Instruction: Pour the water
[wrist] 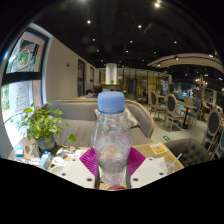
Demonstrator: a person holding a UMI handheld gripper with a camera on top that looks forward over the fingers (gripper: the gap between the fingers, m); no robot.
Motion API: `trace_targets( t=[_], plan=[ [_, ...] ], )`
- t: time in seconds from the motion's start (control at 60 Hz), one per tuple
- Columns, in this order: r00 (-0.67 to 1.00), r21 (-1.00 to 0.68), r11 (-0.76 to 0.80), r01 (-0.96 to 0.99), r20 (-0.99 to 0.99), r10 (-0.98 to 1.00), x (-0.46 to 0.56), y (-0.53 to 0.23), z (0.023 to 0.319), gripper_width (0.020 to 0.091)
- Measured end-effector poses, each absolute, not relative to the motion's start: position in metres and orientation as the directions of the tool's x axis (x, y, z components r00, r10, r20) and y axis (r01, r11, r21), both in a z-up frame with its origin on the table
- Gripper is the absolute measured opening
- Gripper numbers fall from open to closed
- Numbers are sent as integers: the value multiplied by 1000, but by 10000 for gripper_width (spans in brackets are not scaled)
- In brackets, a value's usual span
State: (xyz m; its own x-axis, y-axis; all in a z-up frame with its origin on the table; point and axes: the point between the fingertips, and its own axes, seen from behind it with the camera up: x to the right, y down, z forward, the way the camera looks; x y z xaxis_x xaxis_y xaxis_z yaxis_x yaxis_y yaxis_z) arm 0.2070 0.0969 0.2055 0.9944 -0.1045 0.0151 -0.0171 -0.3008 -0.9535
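A clear plastic water bottle (112, 140) with a light blue cap (111, 101) stands upright between my fingers, lifted above the table. My gripper (112, 163) is shut on the bottle's body, the magenta pads (90, 160) pressing on both sides. A bit of something red (117, 187) shows just under the bottle's base. No cup or glass shows in this view.
A white table (70, 165) lies below, with a potted green plant (42, 125) to the left and a yellow card (158, 150) to the right. A beige sofa (80, 112) runs behind. Farther right stand chairs and tables (185, 108).
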Motion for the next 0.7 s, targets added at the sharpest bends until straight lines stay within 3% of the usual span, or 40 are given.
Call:
trace_targets(
  t=[0.167,0.433,0.55,0.7],
  plan=[
    [990,-926,-373,-60,-6,-144,227,95,132,344],
    [991,-894,-440,-85,-29,-132,225,84,64,350],
    [992,-905,-422,-57,-4,-125,225,80,68,353],
    [988,-904,-415,-99,-40,-149,227,80,66,469]
  ],
)
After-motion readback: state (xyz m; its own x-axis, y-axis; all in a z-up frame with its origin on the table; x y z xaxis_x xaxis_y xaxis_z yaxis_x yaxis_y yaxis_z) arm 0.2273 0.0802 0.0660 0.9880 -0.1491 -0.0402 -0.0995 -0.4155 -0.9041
